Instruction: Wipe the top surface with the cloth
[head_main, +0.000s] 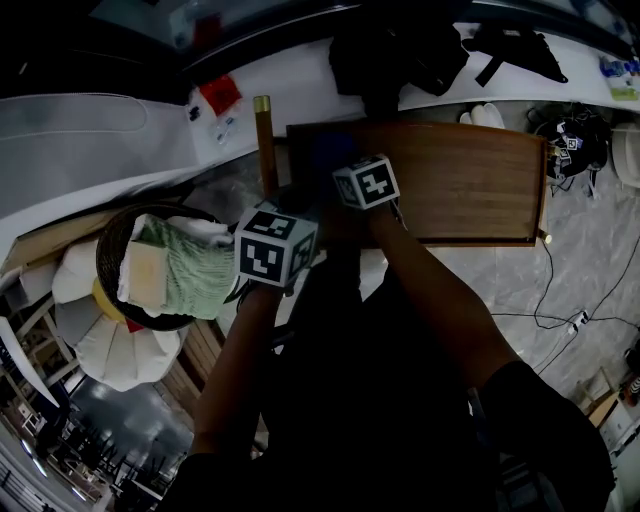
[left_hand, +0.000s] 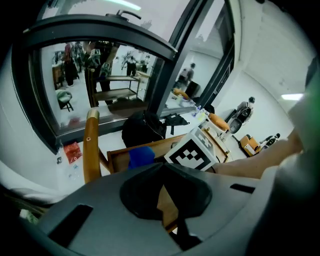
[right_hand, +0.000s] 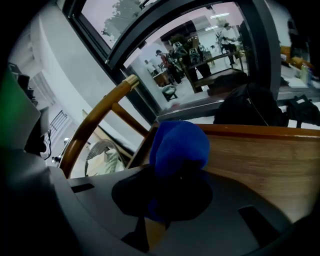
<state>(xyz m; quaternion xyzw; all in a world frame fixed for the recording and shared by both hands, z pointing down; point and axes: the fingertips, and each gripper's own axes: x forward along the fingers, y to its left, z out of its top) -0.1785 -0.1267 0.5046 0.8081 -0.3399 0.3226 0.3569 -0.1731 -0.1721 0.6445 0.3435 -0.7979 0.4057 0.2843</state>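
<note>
The brown wooden top (head_main: 470, 180) lies ahead of me in the head view. My right gripper (right_hand: 172, 185) is shut on a bunched blue cloth (right_hand: 180, 142), held at the top's left end over the wood (right_hand: 265, 160); its marker cube (head_main: 365, 182) hides the jaws from above. My left gripper (left_hand: 162, 172) sits just behind and left of it, off the top's near left corner, jaws shut with nothing between them. From there the blue cloth (left_hand: 141, 156) and the right gripper's cube (left_hand: 195, 152) show ahead.
A wooden post with a brass cap (head_main: 264, 140) rises beside the top's left edge. A dark basket (head_main: 115, 250) holding a green cloth (head_main: 195, 268) stands at the left over a white cushion (head_main: 110, 345). A black bag (head_main: 395, 55) lies on the white ledge behind; cables (head_main: 560, 300) trail across the floor at the right.
</note>
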